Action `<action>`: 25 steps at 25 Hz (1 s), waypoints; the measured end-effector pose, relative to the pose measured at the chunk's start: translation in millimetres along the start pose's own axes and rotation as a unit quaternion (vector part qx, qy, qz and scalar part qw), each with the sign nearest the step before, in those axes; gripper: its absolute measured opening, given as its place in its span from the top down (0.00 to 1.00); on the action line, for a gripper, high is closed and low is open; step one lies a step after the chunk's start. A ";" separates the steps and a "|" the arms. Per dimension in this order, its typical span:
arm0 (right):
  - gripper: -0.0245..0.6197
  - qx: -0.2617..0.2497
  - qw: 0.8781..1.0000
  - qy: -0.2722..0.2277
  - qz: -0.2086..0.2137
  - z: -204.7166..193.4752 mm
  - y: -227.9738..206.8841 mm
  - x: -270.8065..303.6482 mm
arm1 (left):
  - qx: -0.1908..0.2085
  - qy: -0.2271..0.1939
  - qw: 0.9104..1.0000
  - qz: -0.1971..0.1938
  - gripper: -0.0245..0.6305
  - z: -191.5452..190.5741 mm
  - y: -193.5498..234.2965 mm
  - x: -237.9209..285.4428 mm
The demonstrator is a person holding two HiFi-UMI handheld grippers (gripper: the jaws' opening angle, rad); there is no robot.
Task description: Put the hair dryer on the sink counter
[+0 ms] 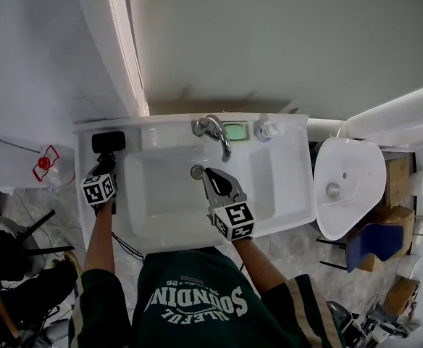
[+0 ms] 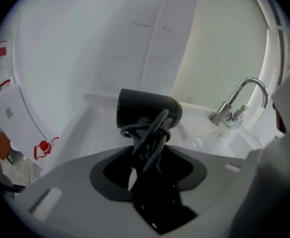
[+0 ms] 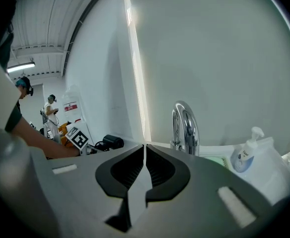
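The right claw [image 1: 208,175] is nearest, held over the white sink [image 1: 287,194]. It is pinched shut with nothing in it. Off to the side, the left claw [image 1: 107,165] is clamped on the black hair dryer [image 1: 109,141], down at its handle where the cord is wound round. The hair dryer is at the back left corner of the worktop [image 1: 143,130]. I cannot tell if it rests there. Behind the sink stand the shiny tap [image 1: 215,130] and a soap bottle [image 1: 266,129].
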State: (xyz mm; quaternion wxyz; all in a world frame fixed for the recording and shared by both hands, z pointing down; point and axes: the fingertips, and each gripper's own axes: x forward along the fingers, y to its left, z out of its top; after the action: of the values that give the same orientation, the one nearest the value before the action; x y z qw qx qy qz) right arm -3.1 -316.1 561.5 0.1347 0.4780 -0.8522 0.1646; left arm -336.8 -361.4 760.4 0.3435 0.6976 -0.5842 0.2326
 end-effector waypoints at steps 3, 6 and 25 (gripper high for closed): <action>0.95 0.004 1.000 0.002 -0.006 -3.4 -3.0 -5.0 | 0.000 0.005 1.000 0.002 0.62 -2.9 1.4 3.9; 0.95 0.007 1.000 0.006 -0.013 -5.9 -6.9 -10.5 | 0.008 0.012 1.000 0.005 0.62 -5.8 0.3 7.1; 0.95 0.014 1.000 -0.008 -0.020 -8.2 -9.0 -37.3 | 0.003 0.042 0.998 0.037 0.51 -28.3 -1.0 0.1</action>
State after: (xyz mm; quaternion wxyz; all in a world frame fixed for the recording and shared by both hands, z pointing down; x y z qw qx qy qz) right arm 24.1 -288.4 556.0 0.1246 0.4985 -0.8409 0.1701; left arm -333.7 -340.2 778.8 0.3569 0.6661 -0.5938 0.2761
